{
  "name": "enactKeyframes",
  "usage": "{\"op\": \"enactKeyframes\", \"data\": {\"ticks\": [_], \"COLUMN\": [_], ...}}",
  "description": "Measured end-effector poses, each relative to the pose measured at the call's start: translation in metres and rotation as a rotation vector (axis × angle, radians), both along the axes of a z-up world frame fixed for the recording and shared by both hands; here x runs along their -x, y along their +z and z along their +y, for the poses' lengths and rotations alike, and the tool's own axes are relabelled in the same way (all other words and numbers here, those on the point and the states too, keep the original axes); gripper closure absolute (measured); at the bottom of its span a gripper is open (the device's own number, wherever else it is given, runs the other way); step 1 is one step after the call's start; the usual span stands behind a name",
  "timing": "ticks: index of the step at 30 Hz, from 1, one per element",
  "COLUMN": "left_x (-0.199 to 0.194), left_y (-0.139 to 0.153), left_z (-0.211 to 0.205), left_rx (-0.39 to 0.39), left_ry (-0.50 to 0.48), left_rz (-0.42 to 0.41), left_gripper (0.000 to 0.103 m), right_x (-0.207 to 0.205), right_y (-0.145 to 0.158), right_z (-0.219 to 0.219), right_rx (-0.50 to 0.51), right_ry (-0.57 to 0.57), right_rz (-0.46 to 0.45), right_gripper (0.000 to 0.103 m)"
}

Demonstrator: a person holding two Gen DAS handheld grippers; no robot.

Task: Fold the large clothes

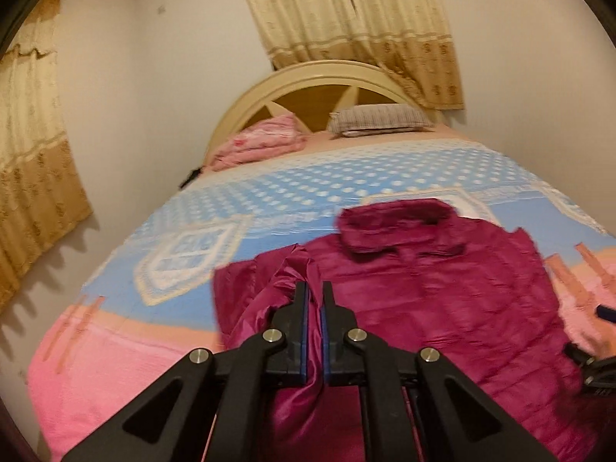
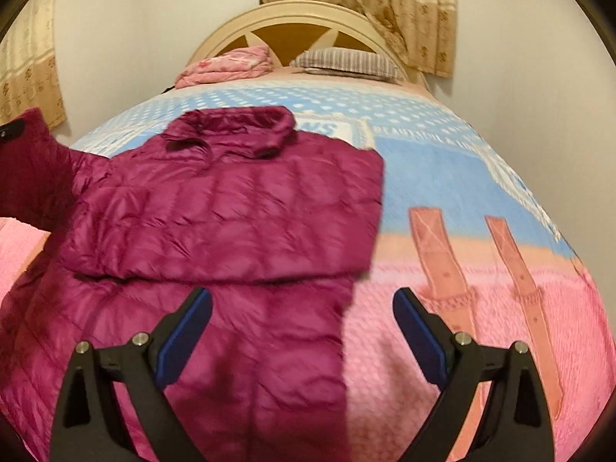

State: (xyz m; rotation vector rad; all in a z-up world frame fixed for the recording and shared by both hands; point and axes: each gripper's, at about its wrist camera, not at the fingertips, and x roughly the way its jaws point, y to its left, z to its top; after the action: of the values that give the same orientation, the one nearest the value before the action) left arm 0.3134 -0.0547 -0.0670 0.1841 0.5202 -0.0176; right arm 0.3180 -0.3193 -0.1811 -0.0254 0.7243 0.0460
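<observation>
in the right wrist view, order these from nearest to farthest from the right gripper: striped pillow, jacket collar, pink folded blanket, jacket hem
1. jacket hem, just below the right gripper
2. jacket collar, mid-bed
3. pink folded blanket and striped pillow, both at the headboard, too close to call

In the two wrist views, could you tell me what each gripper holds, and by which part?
Left gripper pinches the magenta jacket by a raised fold at its left side; right gripper is open, empty.

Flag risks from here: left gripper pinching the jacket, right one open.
1. The left gripper is shut on only a thin ridge of the slick magenta jacket; it could slip out mid-fold.
2. The right gripper is open and holds nothing, so a one-sided pull may drag the jacket and undo the fold already made on its right side.
</observation>
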Motion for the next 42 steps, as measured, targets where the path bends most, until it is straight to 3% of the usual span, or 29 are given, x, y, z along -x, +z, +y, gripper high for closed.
{"op": "enactKeyframes", "data": {"ticks": [4, 9, 10, 12, 13, 14, 19, 24, 31, 33, 37, 39, 40, 41, 42], "left_x": [-0.006, -0.005, -0.005, -0.002, 0.001, 0.006, 0.013, -0.007, -0.021, -0.018, -0.016, -0.017, -0.017, -0.017, -0.018], "left_y": [-0.016, -0.026, -0.026, -0.025, -0.023, -0.019, -0.010, -0.024, -0.068, -0.076, -0.085, -0.087, -0.087, -0.088, -0.089], "left_z": [-0.030, -0.046, -0.045, -0.042, -0.039, -0.035, -0.006, 0.048, 0.116, 0.122, 0.133, 0.140, 0.144, 0.148, 0.150], "left_rx": [0.077, 0.122, 0.133, 0.146, 0.149, 0.148, 0.106, 0.079, 0.202, 0.197, 0.180, 0.185, 0.186, 0.186, 0.185], "left_ry": [-0.077, -0.172, -0.177, -0.171, -0.165, -0.156, -0.129, -0.004, 0.137, 0.145, 0.156, 0.162, 0.167, 0.171, 0.174], "left_rz": [0.084, 0.107, 0.111, 0.091, 0.069, 0.036, -0.016, 0.027, 0.153, 0.165, 0.171, 0.175, 0.177, 0.177, 0.177], "left_gripper": [0.097, 0.093, 0.086, 0.058, 0.035, 0.025, 0.021, 0.021, 0.021, 0.021, 0.021, 0.021, 0.021, 0.021, 0.021], "right_x": [0.003, 0.005, 0.005, 0.002, 0.001, 0.001, 0.003, 0.009, -0.003, -0.011, -0.031, -0.041, -0.046, -0.047, -0.046], "right_y": [-0.013, -0.021, -0.023, -0.026, -0.028, -0.029, -0.026, 0.005, 0.034, 0.034, 0.023, 0.013, 0.007, 0.004, 0.003], "right_z": [-0.012, -0.019, -0.020, -0.018, -0.017, -0.017, -0.016, -0.004, 0.060, 0.084, 0.121, 0.134, 0.141, 0.146, 0.151], "right_rx": [-0.023, -0.058, -0.059, -0.056, -0.053, -0.050, -0.048, -0.067, -0.201, -0.235, -0.303, -0.325, -0.343, -0.353, -0.349], "right_ry": [-0.017, -0.023, -0.022, -0.018, -0.019, -0.019, -0.016, 0.009, 0.189, 0.249, 0.322, 0.339, 0.356, 0.369, 0.372], "right_rz": [0.015, 0.023, 0.028, 0.043, 0.048, 0.053, 0.046, 0.017, 0.025, 0.045, 0.123, 0.173, 0.205, 0.224, 0.222], "right_gripper": [0.007, 0.007, 0.006, 0.006, 0.006, 0.006, 0.006, 0.006, 0.007, 0.011, 0.028, 0.047, 0.071, 0.079, 0.079]}}
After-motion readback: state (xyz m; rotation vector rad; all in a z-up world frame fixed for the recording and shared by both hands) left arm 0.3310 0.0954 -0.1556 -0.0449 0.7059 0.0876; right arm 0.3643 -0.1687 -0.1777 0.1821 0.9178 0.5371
